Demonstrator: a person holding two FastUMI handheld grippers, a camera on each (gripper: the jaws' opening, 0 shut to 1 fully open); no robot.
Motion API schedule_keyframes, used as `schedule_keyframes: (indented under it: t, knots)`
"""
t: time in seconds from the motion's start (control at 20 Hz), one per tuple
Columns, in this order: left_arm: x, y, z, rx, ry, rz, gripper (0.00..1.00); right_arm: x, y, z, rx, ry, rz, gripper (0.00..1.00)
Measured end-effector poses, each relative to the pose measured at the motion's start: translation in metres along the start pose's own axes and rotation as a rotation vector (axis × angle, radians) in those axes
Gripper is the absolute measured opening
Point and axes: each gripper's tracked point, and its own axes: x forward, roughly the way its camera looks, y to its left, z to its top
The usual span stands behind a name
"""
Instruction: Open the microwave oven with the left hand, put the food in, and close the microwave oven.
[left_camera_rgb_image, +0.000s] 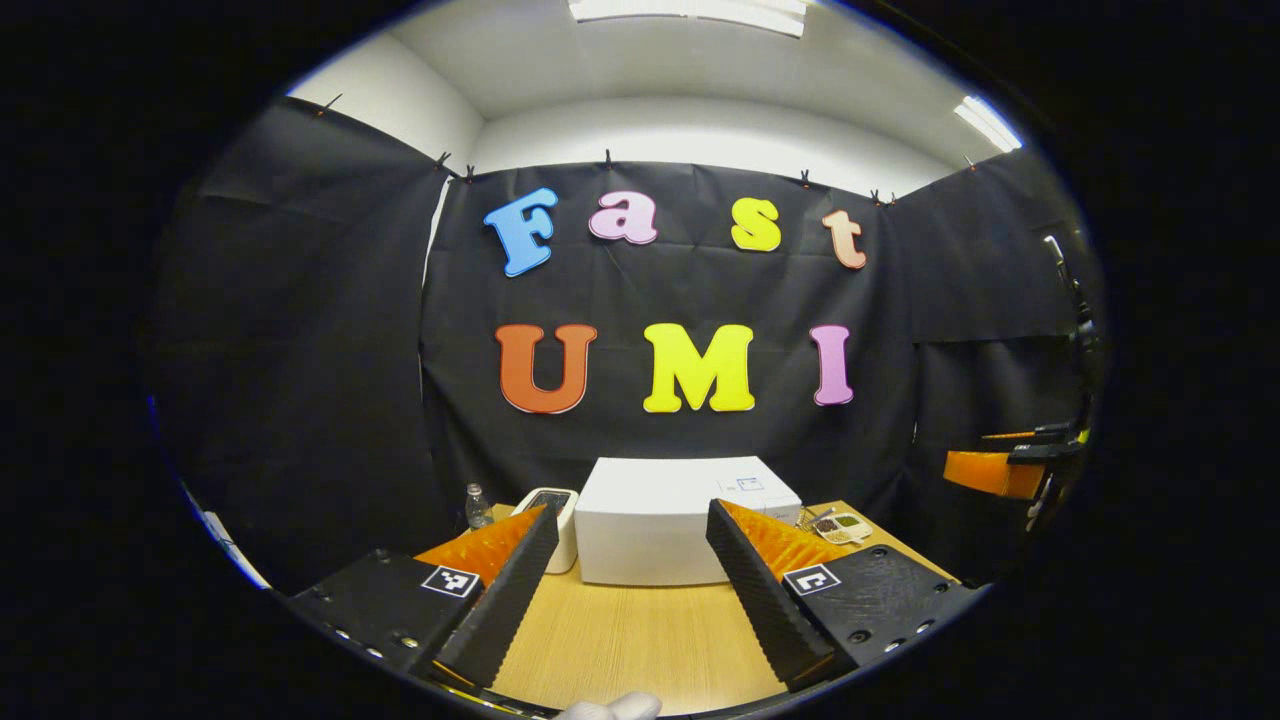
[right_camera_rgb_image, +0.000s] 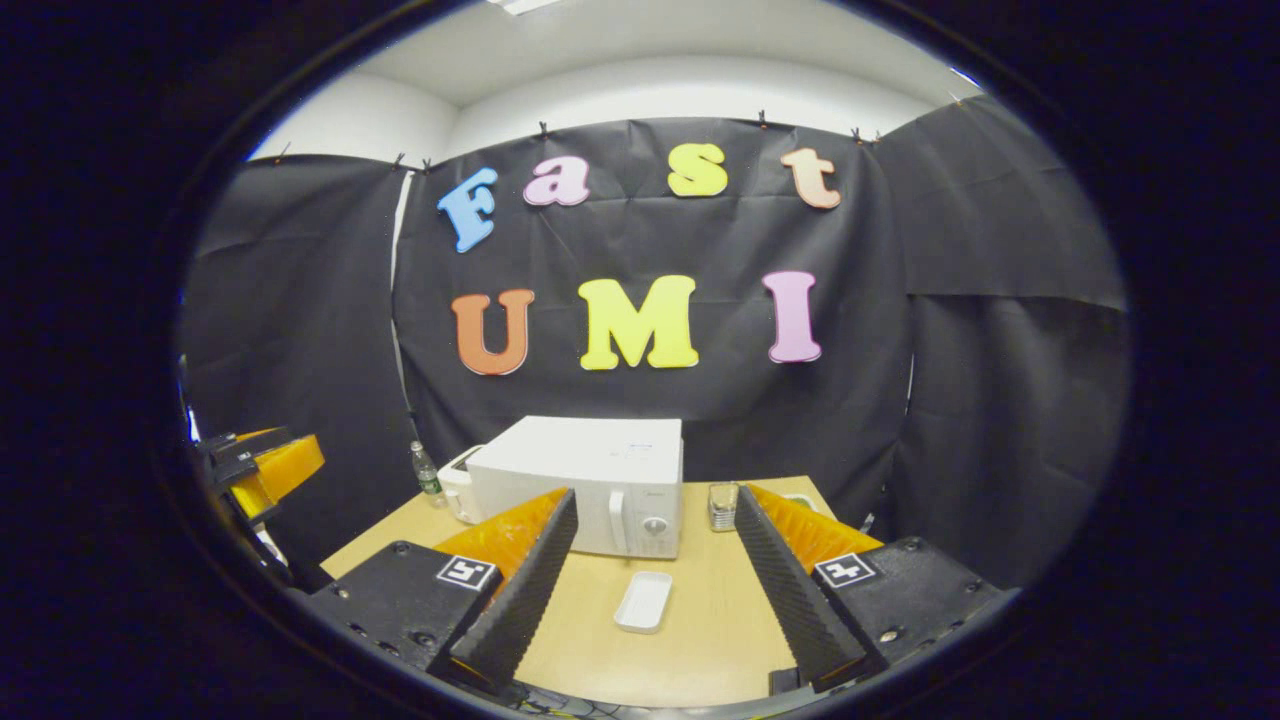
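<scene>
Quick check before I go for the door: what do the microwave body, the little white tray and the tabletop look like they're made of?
Microwave: smooth white casing with a dull sheen, probably painted metal, though plastic can't be excluded. White tray: thin raised rim and uniform matte white suggest plastic or foam; ceramic is possible. Table: light tan surface with fine parallel grain lines, likely wood or a wood-look laminate.

Booth interior: black cloth walls (left_camera_rgb_image: 300, 350) clipped along their top edge, white room wall (left_camera_rgb_image: 700, 130) above — ceiling light panels (left_camera_rgb_image: 690, 10) lit overhead. A light wooden table (right_camera_rgb_image: 700, 620) stands before the rear cloth, its grain running front to back.
</scene>
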Motion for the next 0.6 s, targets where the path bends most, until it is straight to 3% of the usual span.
schedule_keyframes:
  t: [0.05,0.1,0.15,0.2,0.25,0.45,0.5,0.6]
  knots:
    - [0.0,-0.002,0.003,-0.007,0.001,-0.006,0.94,-0.002,0.003,0.003,0.005,-0.005,0.008,0.91]
    - [-0.001,-0.002,0.007,-0.013,-0.005,-0.009,0.94,-0.003,0.006,0.006,0.01,-0.011,0.015,1.0]
    - [-0.001,-0.002,0.011,-0.017,-0.012,-0.011,0.94,-0.004,0.007,0.009,0.013,-0.014,0.016,1.0]
    - [0.0,-0.003,0.015,-0.017,-0.019,-0.013,0.87,-0.004,0.006,0.012,0.016,-0.02,0.015,1.0]
    - [-0.001,-0.003,0.017,-0.013,-0.026,-0.01,0.94,-0.005,0.006,0.015,0.016,-0.024,0.016,1.0]
    - [0.001,-0.007,0.028,-0.012,-0.042,-0.021,0.92,-0.008,0.001,0.025,0.019,-0.047,0.01,1.0]
    - [0.002,-0.006,0.028,-0.007,-0.043,-0.02,0.83,-0.008,-0.002,0.027,0.023,-0.053,0.006,1.0]
    - [0.005,-0.01,0.03,0.003,-0.048,-0.026,0.83,-0.01,-0.005,0.033,0.031,-0.07,0.002,1.0]
